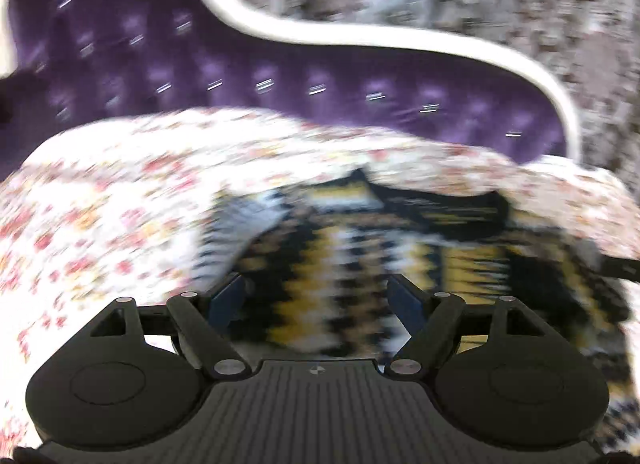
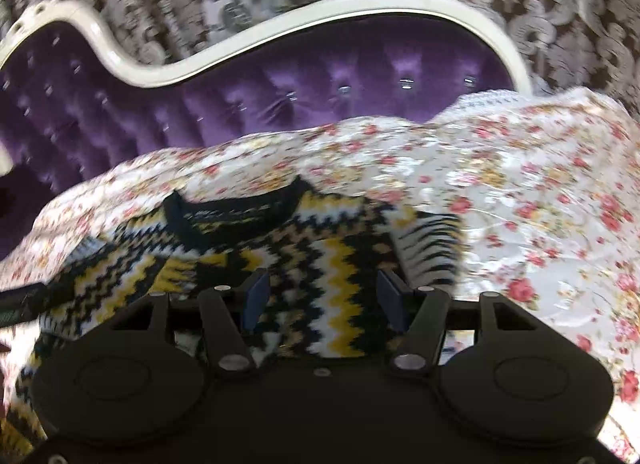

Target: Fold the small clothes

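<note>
The left wrist picture is smeared all over, so the zigzag sweater (image 1: 340, 264) looks streaky and the flowers on the bedspread (image 1: 100, 204) are only pink smudges. The sweater's bottom part hides behind the left gripper (image 1: 316, 298). In the right wrist picture, the right gripper (image 2: 322, 294) covers the sweater's bottom too, and one sleeve runs off the left edge.

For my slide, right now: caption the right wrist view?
Open right gripper above zigzag sweater on floral bedspread.
</note>
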Action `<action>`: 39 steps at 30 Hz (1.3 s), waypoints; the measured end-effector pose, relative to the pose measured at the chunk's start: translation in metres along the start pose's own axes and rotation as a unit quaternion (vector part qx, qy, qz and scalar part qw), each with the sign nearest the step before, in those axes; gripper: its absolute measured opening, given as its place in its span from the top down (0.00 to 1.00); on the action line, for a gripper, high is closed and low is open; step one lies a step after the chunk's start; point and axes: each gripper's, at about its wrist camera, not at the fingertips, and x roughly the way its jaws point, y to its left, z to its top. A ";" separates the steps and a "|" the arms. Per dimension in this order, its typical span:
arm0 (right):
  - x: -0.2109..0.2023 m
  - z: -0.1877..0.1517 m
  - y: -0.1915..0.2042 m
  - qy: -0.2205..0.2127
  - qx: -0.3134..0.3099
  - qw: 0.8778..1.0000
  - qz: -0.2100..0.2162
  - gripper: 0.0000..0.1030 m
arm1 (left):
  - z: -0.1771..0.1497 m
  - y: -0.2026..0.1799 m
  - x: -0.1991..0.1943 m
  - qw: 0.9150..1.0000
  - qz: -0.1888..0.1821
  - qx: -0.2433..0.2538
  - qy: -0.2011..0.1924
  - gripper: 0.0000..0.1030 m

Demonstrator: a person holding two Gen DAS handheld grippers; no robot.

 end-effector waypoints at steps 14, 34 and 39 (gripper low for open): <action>0.021 -0.022 0.059 0.033 -0.129 0.991 0.021 0.31 | -0.034 0.037 0.015 0.998 0.015 -0.054 0.002 0.15; 0.026 -0.011 -0.028 0.067 0.104 0.991 0.040 0.52 | -0.035 0.036 0.019 0.999 0.014 -0.049 0.006 0.13; 0.025 -0.008 -0.034 0.058 0.136 0.987 0.069 0.87 | -0.034 0.038 0.018 0.999 0.010 -0.053 0.004 0.13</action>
